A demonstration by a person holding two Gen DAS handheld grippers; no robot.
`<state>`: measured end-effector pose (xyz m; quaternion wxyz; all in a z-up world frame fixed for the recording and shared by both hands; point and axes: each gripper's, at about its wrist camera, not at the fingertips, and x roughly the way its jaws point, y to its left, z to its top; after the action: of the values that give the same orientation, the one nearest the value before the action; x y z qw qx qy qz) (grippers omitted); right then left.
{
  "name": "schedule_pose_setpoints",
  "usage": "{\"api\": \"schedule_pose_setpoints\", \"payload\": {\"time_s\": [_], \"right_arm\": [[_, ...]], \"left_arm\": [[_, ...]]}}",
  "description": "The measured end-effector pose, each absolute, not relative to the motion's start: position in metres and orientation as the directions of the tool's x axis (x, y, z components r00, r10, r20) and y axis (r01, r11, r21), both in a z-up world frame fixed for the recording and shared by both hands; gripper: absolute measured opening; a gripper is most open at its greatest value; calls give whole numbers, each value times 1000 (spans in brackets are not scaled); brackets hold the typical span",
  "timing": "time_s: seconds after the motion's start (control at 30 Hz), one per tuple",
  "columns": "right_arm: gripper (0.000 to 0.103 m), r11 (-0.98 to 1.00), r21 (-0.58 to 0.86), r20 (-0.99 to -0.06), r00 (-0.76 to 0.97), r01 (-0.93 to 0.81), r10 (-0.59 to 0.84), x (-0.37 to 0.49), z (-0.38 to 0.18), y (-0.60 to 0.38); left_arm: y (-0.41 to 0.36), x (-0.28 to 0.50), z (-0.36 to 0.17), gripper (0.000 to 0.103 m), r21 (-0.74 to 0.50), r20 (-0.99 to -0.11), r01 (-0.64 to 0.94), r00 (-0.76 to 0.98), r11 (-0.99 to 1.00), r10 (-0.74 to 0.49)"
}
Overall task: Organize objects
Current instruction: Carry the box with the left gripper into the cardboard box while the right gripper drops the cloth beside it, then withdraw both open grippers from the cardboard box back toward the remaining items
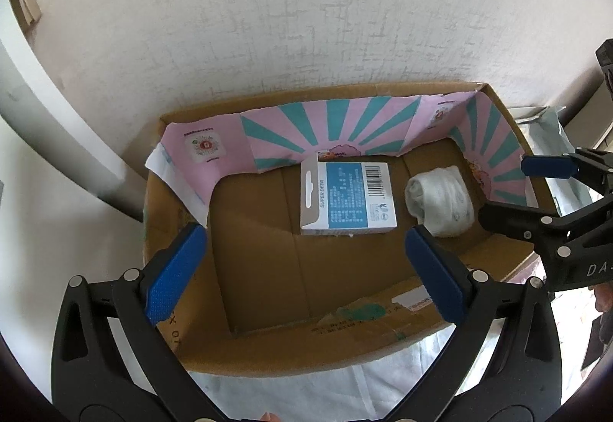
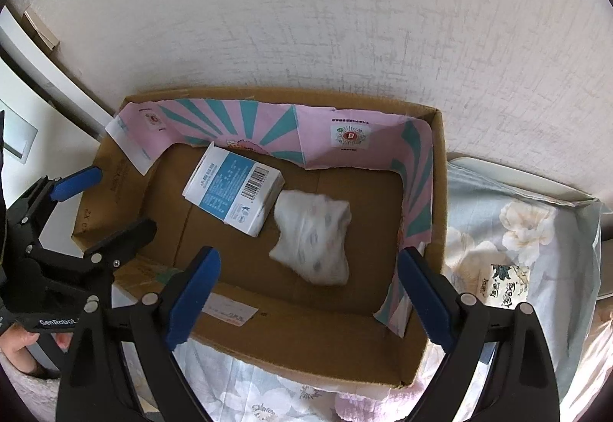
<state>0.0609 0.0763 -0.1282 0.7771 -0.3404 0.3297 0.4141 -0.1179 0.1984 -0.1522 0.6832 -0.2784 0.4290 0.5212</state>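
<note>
An open cardboard box [image 1: 268,353] [image 2: 306,357] with a pink and teal paper liner stands against the wall. Inside lie a white and blue carton [image 1: 346,198] [image 2: 233,190] and a rolled white cloth bundle [image 1: 440,203] [image 2: 314,238], side by side and nearly touching. My left gripper [image 1: 302,272] is open and empty above the box's near side. My right gripper [image 2: 306,295] is open and empty above the near side, close to the bundle. Each gripper shows in the other's view, the right one [image 1: 513,192] and the left one [image 2: 111,200].
A textured white wall [image 1: 306,20] rises just behind the box. A floral bedsheet [image 2: 509,230] lies under and to the right of the box, with a small printed tissue pack [image 2: 505,286] on it. A white frame [image 1: 46,123] runs on the left.
</note>
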Motion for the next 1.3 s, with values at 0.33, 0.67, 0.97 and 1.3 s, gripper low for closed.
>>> {"api": "schedule_pose_setpoints", "payload": {"time_s": [0.33,0.67,0.97,1.3], "right_arm": [[92,424,-278,-794,455,-862,403,50,-122,72],[92,414,-300,-767,476,-859,431,33,-94,58],[92,381,-329,-708,493,-864,506,13,-54,29],[92,404,-309,-660,500,-861,561,24,-13,-28]], "left_arm": [[195,-116,-129,103,57,-868,-947,110,316,484],[181,-110,-102,103,58,-855,-943,122,328,504],[157,-94,-64,103,66,-821,-936,146,345,552],[117,-65,-35,103,71,-783,-935,163,347,600]]}}
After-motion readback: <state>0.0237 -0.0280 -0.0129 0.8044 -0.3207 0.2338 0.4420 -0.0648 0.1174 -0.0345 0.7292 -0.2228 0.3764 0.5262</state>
